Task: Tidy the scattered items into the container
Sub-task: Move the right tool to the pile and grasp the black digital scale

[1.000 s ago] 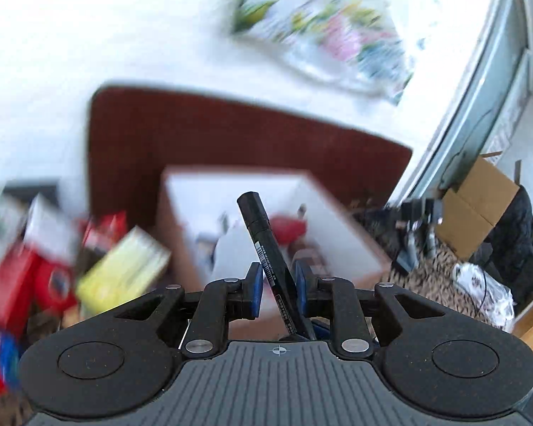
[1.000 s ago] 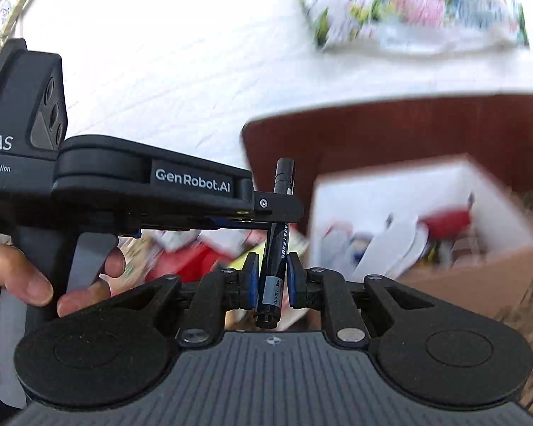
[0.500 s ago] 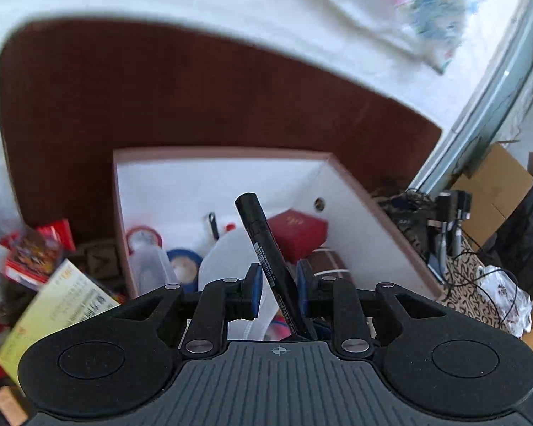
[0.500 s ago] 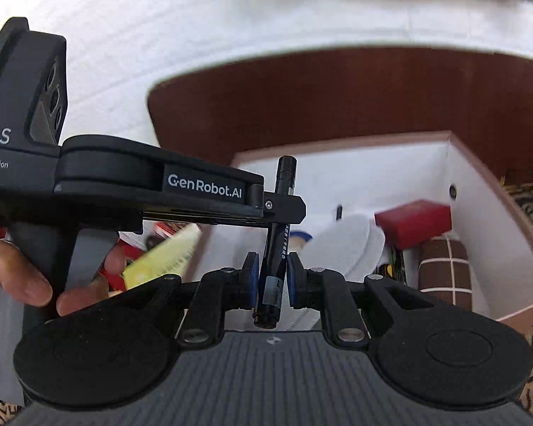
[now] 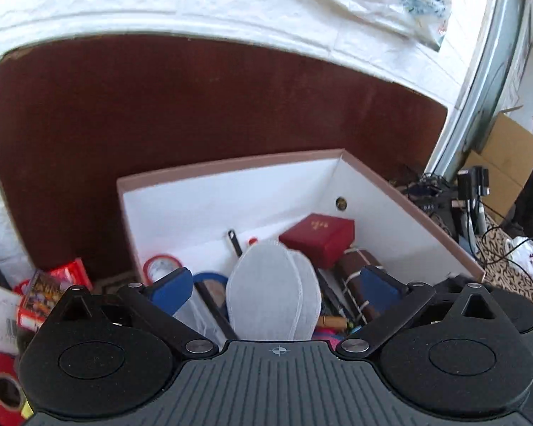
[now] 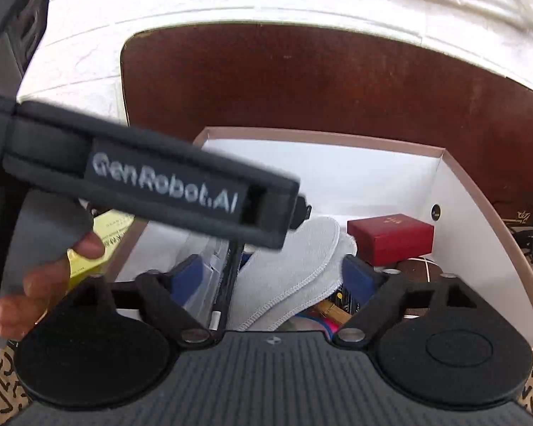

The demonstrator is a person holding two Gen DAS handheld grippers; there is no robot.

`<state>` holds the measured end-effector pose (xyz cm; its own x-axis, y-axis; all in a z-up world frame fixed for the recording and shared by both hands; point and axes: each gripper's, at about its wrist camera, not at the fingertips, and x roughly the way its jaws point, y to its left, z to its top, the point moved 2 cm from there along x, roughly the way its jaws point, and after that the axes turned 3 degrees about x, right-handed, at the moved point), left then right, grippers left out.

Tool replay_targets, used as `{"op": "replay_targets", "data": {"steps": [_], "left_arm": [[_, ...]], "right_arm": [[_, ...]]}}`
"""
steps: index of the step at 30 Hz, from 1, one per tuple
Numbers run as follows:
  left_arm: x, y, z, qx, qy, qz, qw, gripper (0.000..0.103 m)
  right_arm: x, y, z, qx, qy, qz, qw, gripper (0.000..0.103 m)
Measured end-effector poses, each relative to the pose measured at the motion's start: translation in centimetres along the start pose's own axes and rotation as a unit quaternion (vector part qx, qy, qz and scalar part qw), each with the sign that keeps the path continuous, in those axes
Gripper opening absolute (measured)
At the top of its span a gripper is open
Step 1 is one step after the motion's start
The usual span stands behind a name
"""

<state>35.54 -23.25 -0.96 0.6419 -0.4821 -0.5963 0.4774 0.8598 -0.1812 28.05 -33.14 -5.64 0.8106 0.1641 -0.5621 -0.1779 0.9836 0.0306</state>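
Observation:
The white box with a brown rim (image 5: 231,168) (image 6: 337,136) holds a red case (image 5: 318,238) (image 6: 391,236), white insoles (image 5: 273,291) (image 6: 291,269), tape rolls and a brown bundle. My left gripper (image 5: 275,289) is open and empty above the box. My right gripper (image 6: 273,275) is open above the box too. A black marker (image 6: 227,284) lies in the box between a clear case and the insoles. Another black marker (image 5: 215,307) lies in the box beside the insoles. The left gripper's body (image 6: 152,181) crosses the right wrist view.
A dark brown headboard (image 5: 195,106) and a white wall stand behind the box. Red packets and red tape (image 5: 3,387) lie left of it. A yellow box (image 6: 89,248) lies at its left. Cables and cardboard (image 5: 501,163) are at the right.
Both grippers moved closer over the box and opened. The black markers they held are out of the jaws and lie in the box.

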Motion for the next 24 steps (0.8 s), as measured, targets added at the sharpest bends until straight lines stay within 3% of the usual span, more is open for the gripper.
{"op": "replay_targets", "data": {"steps": [7,9,15,19,24], "left_arm": [[-2.5,-0.6,-1.1,0.013,0.006,0.0,0.9999,0.103],[-4.4,-0.8,-1.3,0.015,-0.001,-0.002,0.9999,0.103],[-12.0,-0.7,-3.0,0.008,-0.03,-0.007,0.9995,0.103],[-16.8,0.2,-5.6,-0.006,-0.04,0.003,0.9992,0.103],[-21.9,1.9,-11.4,-0.027,-0.062,0.036,0.9971,0.103]], "right_arm": [[-2.4,1.3,0.6,-0.013,-0.008,-0.006,1.0,0.096],[-3.6,2.1,1.1,-0.016,-0.009,-0.004,1.0,0.096],[-9.4,5.9,1.1,-0.041,-0.067,0.031,0.996,0.098],[-12.4,9.7,-0.3,-0.075,-0.094,0.05,0.991,0.098],[-14.9,14.5,-3.7,-0.125,-0.113,0.061,0.984,0.098]]}}
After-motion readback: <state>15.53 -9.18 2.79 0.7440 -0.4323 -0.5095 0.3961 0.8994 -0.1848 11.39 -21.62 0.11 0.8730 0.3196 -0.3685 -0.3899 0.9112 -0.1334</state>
